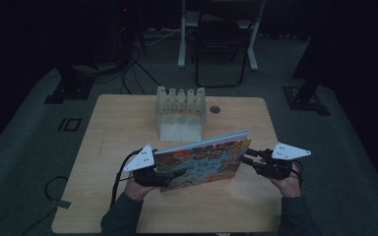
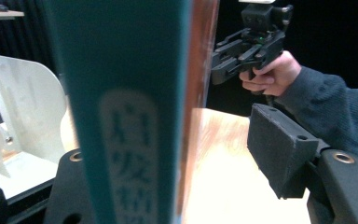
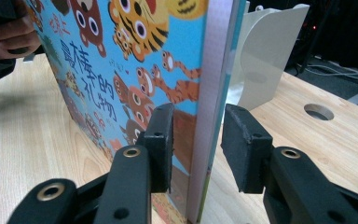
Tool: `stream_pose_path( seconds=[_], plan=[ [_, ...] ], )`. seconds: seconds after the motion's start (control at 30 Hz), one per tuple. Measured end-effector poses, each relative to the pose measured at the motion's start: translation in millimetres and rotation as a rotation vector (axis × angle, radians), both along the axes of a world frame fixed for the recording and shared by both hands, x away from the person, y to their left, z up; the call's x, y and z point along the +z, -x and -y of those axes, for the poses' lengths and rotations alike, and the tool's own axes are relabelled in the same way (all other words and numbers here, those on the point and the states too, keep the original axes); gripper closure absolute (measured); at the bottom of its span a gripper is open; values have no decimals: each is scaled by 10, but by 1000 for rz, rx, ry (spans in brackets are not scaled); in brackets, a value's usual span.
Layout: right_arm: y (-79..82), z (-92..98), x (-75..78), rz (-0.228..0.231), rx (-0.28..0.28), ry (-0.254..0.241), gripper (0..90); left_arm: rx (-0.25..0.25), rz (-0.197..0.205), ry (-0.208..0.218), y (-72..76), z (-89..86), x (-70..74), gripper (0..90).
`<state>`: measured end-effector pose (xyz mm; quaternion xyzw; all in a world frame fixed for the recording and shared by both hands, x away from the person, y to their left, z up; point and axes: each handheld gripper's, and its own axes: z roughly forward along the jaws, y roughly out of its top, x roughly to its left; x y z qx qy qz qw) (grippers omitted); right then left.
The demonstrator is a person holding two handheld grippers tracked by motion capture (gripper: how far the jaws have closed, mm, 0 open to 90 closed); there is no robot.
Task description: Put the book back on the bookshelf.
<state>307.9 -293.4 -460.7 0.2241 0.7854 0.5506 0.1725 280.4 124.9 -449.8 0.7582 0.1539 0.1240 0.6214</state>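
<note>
A person at the bench (image 1: 118, 123) is standing a picture book (image 1: 202, 160) upright on its lower edge in front of a white slotted rack (image 1: 181, 113). This is probably the step just before the book is filed into the rack.

At the left, the left tool (image 2: 177, 172) is sitting open around the teal spine. Its far pad (image 2: 279, 149) is standing well clear of the cover, so it is bracketing the book rather than holding it.

In the middle, the book is running nearly the whole span between the two hands. Its illustrated cover is facing the person and the rack is just behind it.

At the right, the right tool (image 3: 196, 144) is closing on the book's open edge. One pad is pressing on the front cover. The other seems to be touching the back, though the angle is making that contact hard to confirm.

Judging from this, the right tool is carrying the hold. The next move is calling for a firm one-sided grip, then a lift and a careful line-up with one of the rack's slots while the book is staying upright.
</note>
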Motion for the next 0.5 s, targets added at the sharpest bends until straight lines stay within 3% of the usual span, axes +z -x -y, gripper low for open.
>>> stream_pose_path(
  seconds=[0.23, 0.5],
  plan=[
    [7, 56, -52, -11, -17, -6, 621, 15, 8, -20, -14, 37, -11, 436],
    [16, 103, -104, -22, -36, -14, 597, 26, 21, -12, -19, 43, -25, 536]
  ],
)
